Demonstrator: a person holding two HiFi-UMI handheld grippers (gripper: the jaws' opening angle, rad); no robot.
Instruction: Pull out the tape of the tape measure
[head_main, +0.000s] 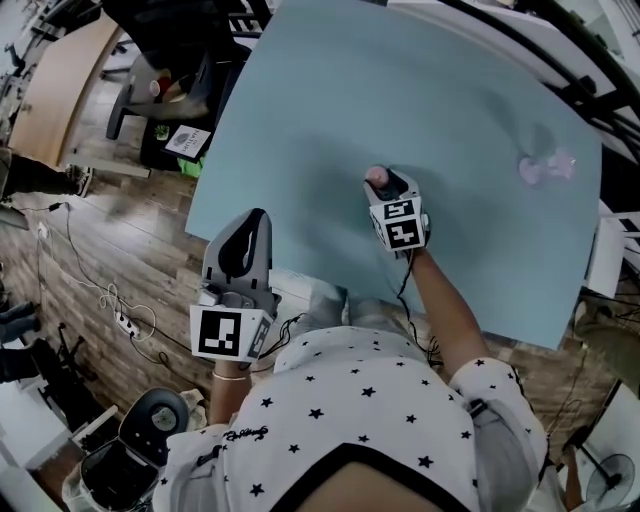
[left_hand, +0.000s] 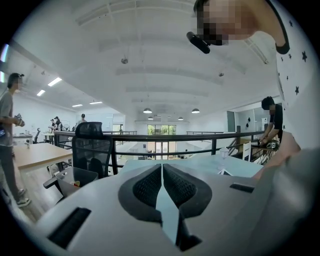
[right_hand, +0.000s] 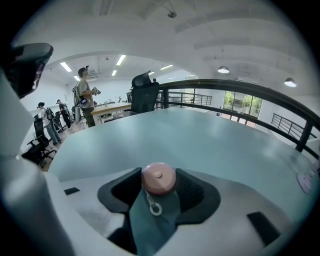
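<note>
A small round pink tape measure sits between the pads of my right gripper, which is shut on it. A short cord with a metal ring hangs from the case toward the camera. In the head view the tape measure shows at the tip of the right gripper, over the middle of the pale blue table. My left gripper is held off the table's near left edge. Its jaws are shut with nothing between them, pointing out across the room.
A small pale pink-and-clear object lies at the far right of the table. Left of the table are a wooden floor with cables, a black office chair and a desk. A railing and several people show in the left gripper view.
</note>
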